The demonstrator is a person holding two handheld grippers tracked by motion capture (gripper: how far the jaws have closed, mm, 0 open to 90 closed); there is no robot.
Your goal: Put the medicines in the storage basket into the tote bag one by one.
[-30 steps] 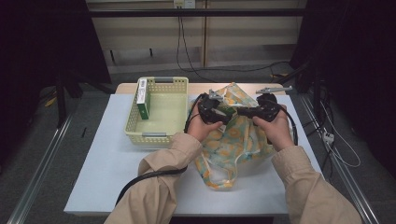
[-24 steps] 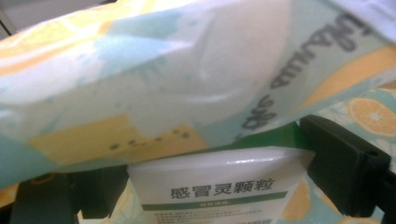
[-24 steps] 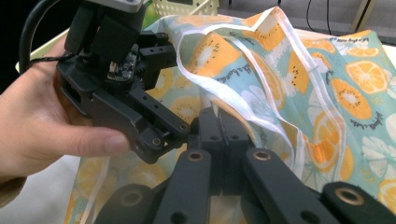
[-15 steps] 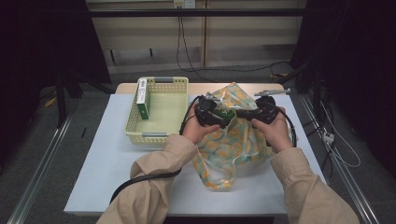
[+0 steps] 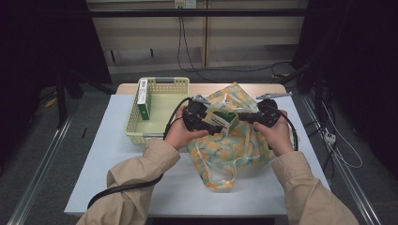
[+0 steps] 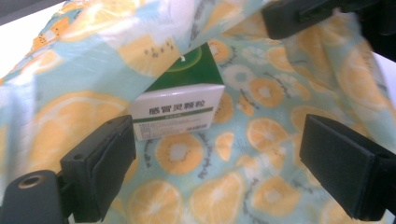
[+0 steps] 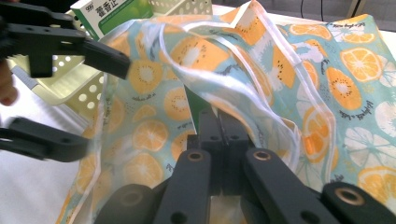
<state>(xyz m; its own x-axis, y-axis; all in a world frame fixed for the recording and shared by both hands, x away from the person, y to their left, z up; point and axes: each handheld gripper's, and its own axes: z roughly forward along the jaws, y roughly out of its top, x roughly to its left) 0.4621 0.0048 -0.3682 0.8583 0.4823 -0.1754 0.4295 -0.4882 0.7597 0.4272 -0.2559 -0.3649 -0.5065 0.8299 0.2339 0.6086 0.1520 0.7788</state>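
Note:
A fruit-print bag (image 5: 225,150) lies mid-table with its mouth toward the basket. My right gripper (image 5: 246,117) is shut on the bag's rim (image 7: 261,93), its jaws closed together (image 7: 219,123) and holding the fabric up. A green-and-white box (image 5: 224,119) lies in the bag's mouth. My left gripper (image 5: 211,123) sits just left of it; its jaws have just been opening and stand wide (image 6: 219,144). The box (image 6: 177,112) rests on the fabric beyond the pads, untouched. From the right gripper view, the left gripper (image 7: 100,105) is seen open at the bag's edge.
A pale green basket (image 5: 164,82) stands at the table's back left, a second green-and-white box (image 5: 143,98) upright against its left wall. The white table (image 5: 108,154) has bare surface in front and to the left. Cables trail behind the table.
My left gripper has drawn back to the left, out of the bag's mouth, and the box now shows lying in the opening. My right hand has stayed put.

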